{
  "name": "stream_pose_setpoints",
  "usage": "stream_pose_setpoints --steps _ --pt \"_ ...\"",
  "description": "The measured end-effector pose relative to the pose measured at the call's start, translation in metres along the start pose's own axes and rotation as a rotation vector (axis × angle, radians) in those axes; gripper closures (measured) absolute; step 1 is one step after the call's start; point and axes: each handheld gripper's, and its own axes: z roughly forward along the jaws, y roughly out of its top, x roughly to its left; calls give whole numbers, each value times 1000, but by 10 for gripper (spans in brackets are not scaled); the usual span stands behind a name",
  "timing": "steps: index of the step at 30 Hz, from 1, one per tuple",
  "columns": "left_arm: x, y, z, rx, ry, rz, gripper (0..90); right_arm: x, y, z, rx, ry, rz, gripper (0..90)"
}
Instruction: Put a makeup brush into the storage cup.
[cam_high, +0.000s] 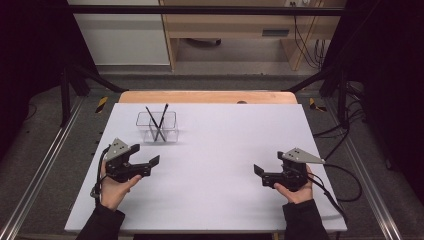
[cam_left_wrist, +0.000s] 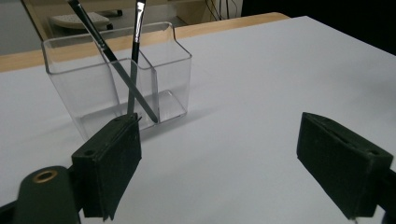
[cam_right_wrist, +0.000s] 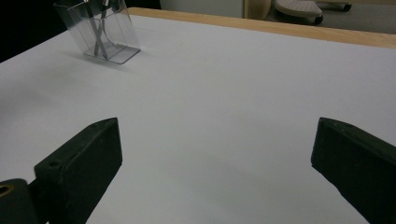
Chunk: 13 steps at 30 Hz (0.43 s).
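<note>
From my remote seat, the white table (cam_high: 215, 170) takes up most of the high view, and its near corners run out of frame under my sleeves. In both gripper views the jaws are cut off at the bottom edge, so I never see them whole.

The clear plastic holder (cam_high: 157, 127) stands upright on the far left part of the table, split into compartments by thin inner walls. Because it is see-through, the walls blur together — I think there are two or three cells, but I cannot say which. Two dark slim brushes (cam_left_wrist: 134, 56) lean in it, crossing each other in an X, their tops cut off by the upper edge of the left gripper view. Both seem to stand in the same cell.

The left gripper (cam_high: 146, 162) sits just in front of the holder, near it but not touching, jaws spread wide with only bare table between them. In the left gripper view the holder rises just beyond the left jaw.

The right gripper (cam_high: 260, 172) rests well apart on the right side of the table — jaws also spread wide, nothing between them, and the holder shows far off at the upper left of its view.
</note>
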Motion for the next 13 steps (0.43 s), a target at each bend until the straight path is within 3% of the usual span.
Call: stream_pose_setpoints --steps 5,13 --pt "2 -11 -1 9 -3 -11 132 0 0 0 1 2 0 26" --pt "2 -16 -4 11 -1 -4 132 0 0 -1 -2 6 1 26"
